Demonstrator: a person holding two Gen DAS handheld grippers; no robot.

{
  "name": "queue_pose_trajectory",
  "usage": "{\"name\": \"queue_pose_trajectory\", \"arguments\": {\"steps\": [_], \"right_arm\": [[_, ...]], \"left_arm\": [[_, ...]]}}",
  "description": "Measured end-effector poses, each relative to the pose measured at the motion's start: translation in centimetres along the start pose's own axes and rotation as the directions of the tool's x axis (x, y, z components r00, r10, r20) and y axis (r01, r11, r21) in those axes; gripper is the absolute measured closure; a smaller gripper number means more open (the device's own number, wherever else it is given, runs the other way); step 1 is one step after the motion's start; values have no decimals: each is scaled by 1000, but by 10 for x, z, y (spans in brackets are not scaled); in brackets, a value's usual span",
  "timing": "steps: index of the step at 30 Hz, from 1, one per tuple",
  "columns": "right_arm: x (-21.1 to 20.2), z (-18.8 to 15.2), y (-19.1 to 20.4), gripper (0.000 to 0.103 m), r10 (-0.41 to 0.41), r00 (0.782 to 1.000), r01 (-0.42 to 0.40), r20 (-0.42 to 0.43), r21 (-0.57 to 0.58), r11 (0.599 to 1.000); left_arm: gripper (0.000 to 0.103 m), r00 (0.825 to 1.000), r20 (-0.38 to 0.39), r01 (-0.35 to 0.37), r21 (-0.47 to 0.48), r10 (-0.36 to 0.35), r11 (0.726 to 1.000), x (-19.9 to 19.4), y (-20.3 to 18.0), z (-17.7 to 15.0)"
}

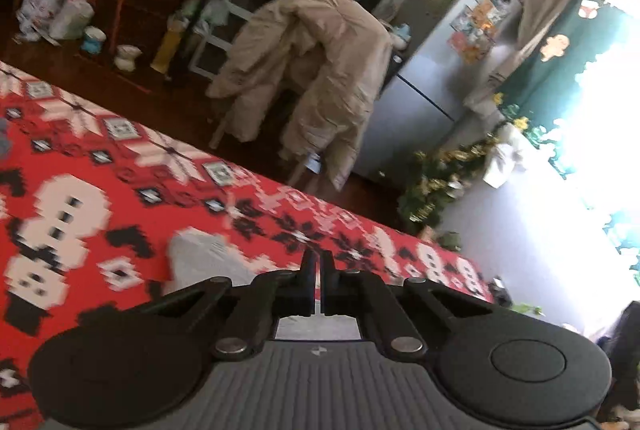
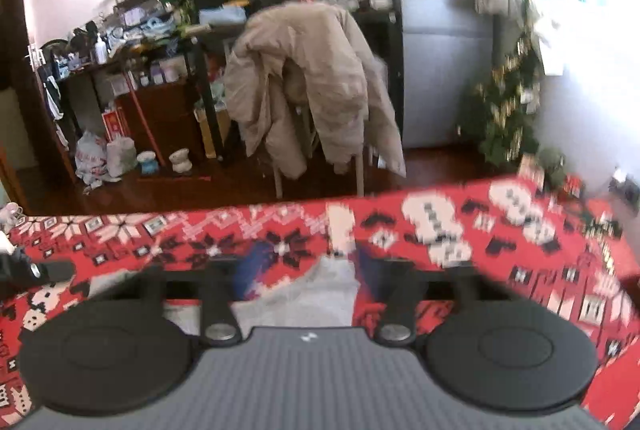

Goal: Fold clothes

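Observation:
A grey garment [image 1: 200,262] lies on the red patterned tablecloth [image 1: 120,190]. In the left wrist view it runs under my left gripper [image 1: 319,262], whose black fingers are pressed together with only a thin pale strip of the cloth between the pads. In the right wrist view, the grey garment [image 2: 304,294] lies between the blurred bluish fingers [image 2: 248,270] of my right gripper [image 2: 308,266]. These fingers stand well apart and do not press on it. A black part of the left gripper [image 2: 40,272] shows at the left edge of that view.
Beyond the table's far edge [image 2: 280,208], a beige coat [image 2: 312,78] hangs over a chair. A silver fridge [image 2: 440,30], cluttered dark shelves [image 2: 152,50] and a small decorated tree [image 2: 508,110] stand behind it. Bags and pots [image 2: 120,158] sit on the wooden floor.

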State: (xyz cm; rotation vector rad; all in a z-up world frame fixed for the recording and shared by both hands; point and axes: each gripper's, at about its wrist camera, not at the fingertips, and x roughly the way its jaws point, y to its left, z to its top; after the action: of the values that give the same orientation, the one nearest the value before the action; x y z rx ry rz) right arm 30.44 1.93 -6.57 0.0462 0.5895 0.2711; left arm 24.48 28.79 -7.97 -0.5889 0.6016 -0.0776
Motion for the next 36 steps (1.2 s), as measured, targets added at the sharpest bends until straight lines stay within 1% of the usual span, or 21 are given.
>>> {"name": "queue_pose_trajectory", "arguments": {"steps": [4,7,10,13,15,18,20,22,25,27,29,31,33,36], "right_arm": [[18,-18,-12,94,21,998,-20,-61,30,999],[30,-25,-12,94,31,997,-30,-70,13,999],[40,-32,-7,95,56,992,-55,-112,9,998],[51,-45,1,94,55,988,-59,-145,-22,998],[56,-53,6,94,52,988,-58,-149,-37,998],[52,-45,9,94,39,987,-49,-158,-56,997],[50,-39,8,93,37,990,-41,-133,-33,999],[55,-37,7,93,15,991,-18,-132,-22,1000],[63,-39,5,93,2,989,-5,-145,-16,1000],[67,-37,6,93,-5,987,1,-160,-22,1000],[65,-29,3,92,9,991,-8,-133,8,1000],[68,-24,-2,92,8,993,-3,-118,43,999],[79,-24,-6,92,-6,990,17,-143,73,997],[88,-29,-5,92,-18,988,30,-150,77,997]], "left_arm": [[101,994,-105,9,17,-7,1000,25,-11,-11],[101,987,-157,-13,72,24,997,40,-18,-29],[101,982,-187,-12,76,26,997,46,-18,-38],[101,981,-192,-25,82,40,996,47,-13,-40],[101,979,-200,-27,51,36,998,46,-7,-41],[101,981,-191,-25,36,31,999,41,0,-41],[101,983,-179,-29,45,37,999,39,1,-40],[101,985,-169,-26,37,32,999,36,5,-39],[101,985,-173,-21,-3,20,1000,36,13,-37],[101,984,-177,-22,-10,20,1000,36,16,-38],[101,985,-174,-19,-15,16,1000,35,17,-38],[101,986,-166,-7,-12,5,1000,34,16,-37],[100,987,-161,2,-2,-2,1000,35,15,-37],[100,986,-167,-7,26,11,1000,36,14,-38]]}}
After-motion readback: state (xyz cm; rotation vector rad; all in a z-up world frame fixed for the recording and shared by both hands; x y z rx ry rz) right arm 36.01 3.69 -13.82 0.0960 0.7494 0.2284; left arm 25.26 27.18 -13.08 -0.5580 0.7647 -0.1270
